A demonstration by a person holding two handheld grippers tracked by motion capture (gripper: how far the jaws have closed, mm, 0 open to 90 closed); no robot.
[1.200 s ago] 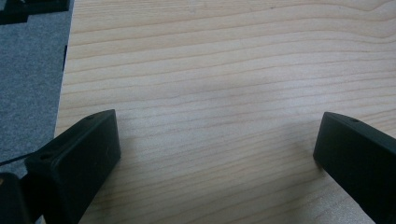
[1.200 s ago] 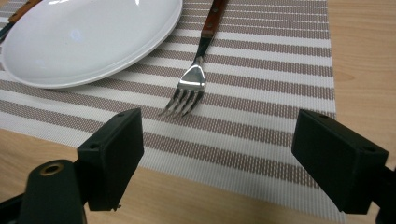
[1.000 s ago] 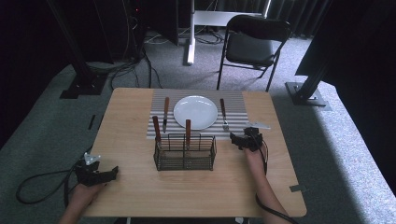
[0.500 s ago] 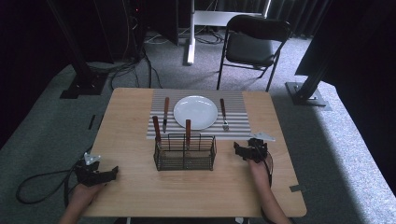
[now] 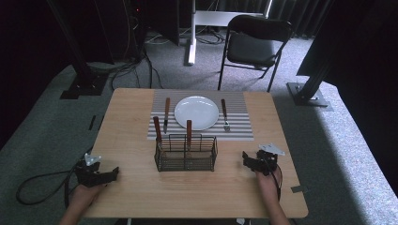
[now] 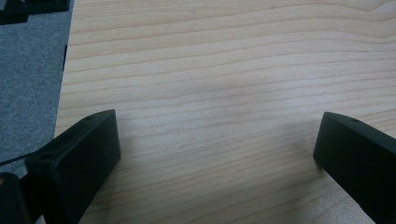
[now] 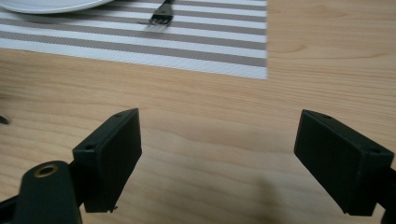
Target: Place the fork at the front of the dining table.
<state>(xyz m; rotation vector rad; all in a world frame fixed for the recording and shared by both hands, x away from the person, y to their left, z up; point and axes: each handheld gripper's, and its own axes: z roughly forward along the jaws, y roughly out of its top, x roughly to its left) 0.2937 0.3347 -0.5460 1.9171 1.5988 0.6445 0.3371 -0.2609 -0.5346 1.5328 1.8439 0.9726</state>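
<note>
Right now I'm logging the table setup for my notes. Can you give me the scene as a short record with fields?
surface: wooden table
placemat: striped placemat, far centre of the table
plate: white plate, on the placemat
fork: fork, right of the plate, on the placemat
knife: brown-handled knife, left of the plate
caddy: wire basket, near side of the placemat, two brown handles upright in it
left gripper: left gripper, jaws open, holds nothing
right gripper: right gripper, jaws open, holds nothing
</note>
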